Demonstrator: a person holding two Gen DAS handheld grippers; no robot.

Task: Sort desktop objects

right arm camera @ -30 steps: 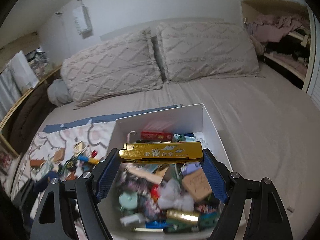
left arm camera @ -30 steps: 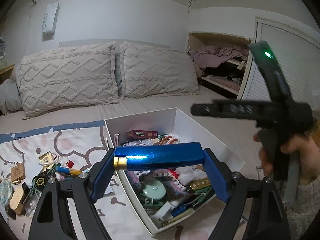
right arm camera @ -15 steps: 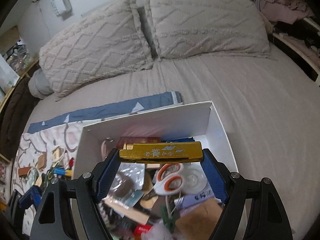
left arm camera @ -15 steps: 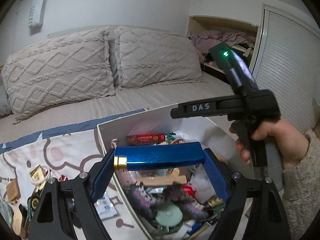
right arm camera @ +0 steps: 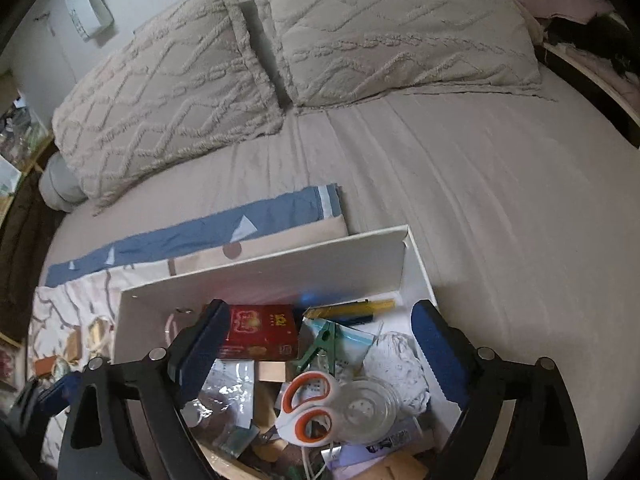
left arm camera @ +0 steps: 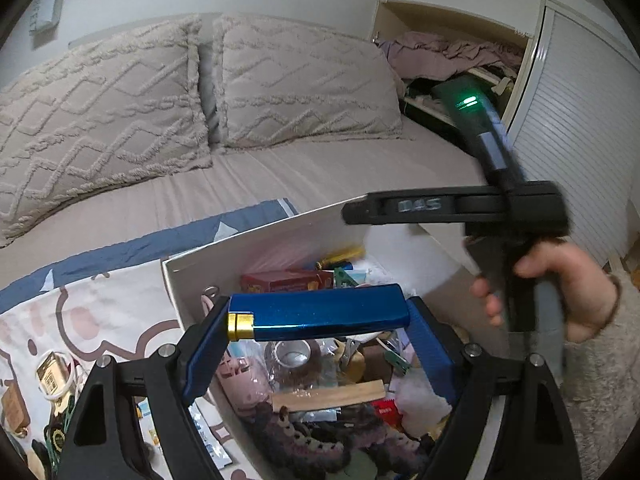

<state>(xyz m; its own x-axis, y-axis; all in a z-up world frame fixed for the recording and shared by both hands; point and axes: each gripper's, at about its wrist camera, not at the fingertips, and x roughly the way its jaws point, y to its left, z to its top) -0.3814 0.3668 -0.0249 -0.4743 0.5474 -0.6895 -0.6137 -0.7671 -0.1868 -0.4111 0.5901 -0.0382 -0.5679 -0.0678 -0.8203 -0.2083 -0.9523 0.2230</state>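
- Left wrist view: the left gripper (left arm camera: 320, 316) is clamped end to end on a blue case (left arm camera: 320, 312) with a gold cap at its 9 o'clock end. It is held above the white box (left arm camera: 192, 280), which fills the lower middle of the frame.
- The case is judged stiff, light and glossy, so slippery under the pads. The end-to-end hold looks sound, though a grip across its flat sides would be less likely to slip.
- At 3 o'clock a hand (left arm camera: 560, 288) is seen on the handle of the right gripper, whose fingers are cut off here by the box wall and blur.
- Right wrist view: the right gripper (right arm camera: 316, 344) is over the box (right arm camera: 264, 276), its jaws opening, with nothing pressed between the pads.
- A gold case (right arm camera: 348, 308) lies in the box at 12 o'clock from the jaws, against the far wall, beside a red packet (right arm camera: 260, 332). It is judged rigid and smooth as well.
- Scissors (right arm camera: 308, 408) and a clear dish (right arm camera: 364, 404) lie at 6 o'clock. The box bottom is hidden under clutter, and many small items there cannot be made out.
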